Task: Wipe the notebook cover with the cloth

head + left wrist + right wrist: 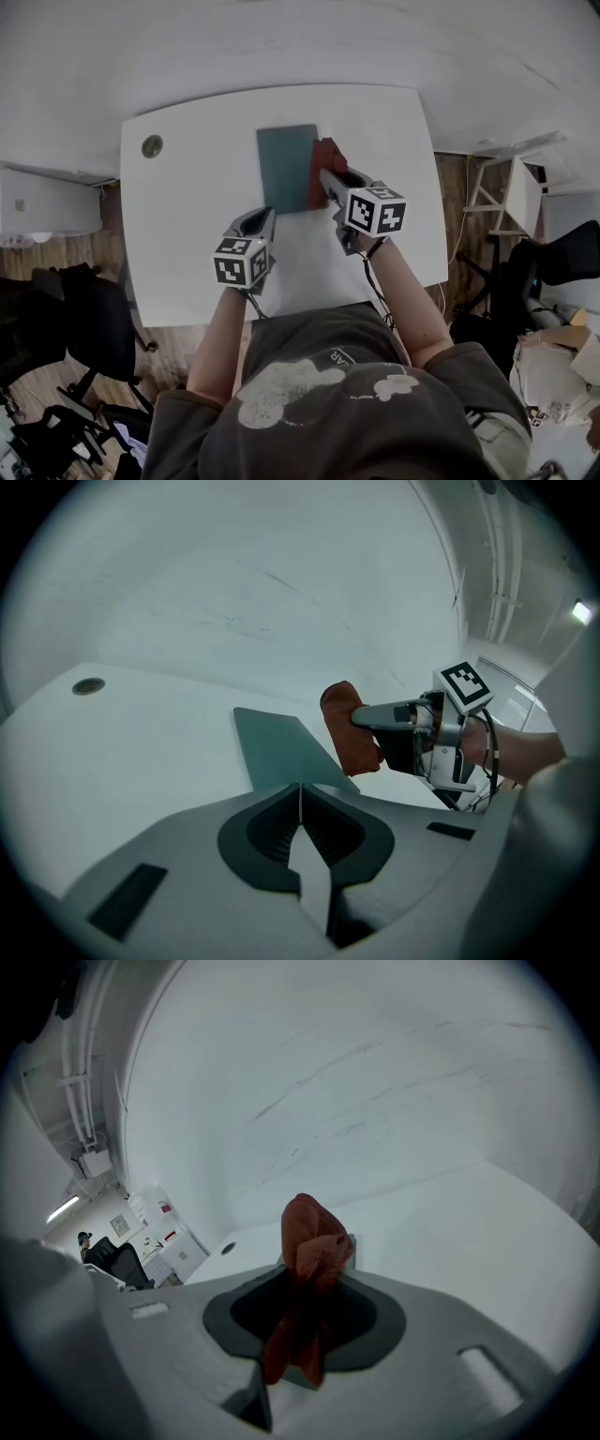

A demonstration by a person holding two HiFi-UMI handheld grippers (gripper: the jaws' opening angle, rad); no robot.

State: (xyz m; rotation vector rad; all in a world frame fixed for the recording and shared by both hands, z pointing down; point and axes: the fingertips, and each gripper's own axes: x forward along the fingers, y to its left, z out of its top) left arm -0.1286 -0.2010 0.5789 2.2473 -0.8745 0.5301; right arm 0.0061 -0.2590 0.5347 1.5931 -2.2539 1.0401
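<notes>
The teal notebook (287, 169) lies flat mid-frame on the white bench (178, 225), long axis running top to bottom. The right hand-held gripper (325, 180) clamps the bunched red cloth (328, 153) at the notebook's right edge. The left hand-held gripper (262, 217), jaws together and empty, hovers just below the notebook.

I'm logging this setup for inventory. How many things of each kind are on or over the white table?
notebook: 1
red cloth: 1
grippers: 2, the left gripper and the right gripper
cable grommet: 1
Total: 5
</notes>
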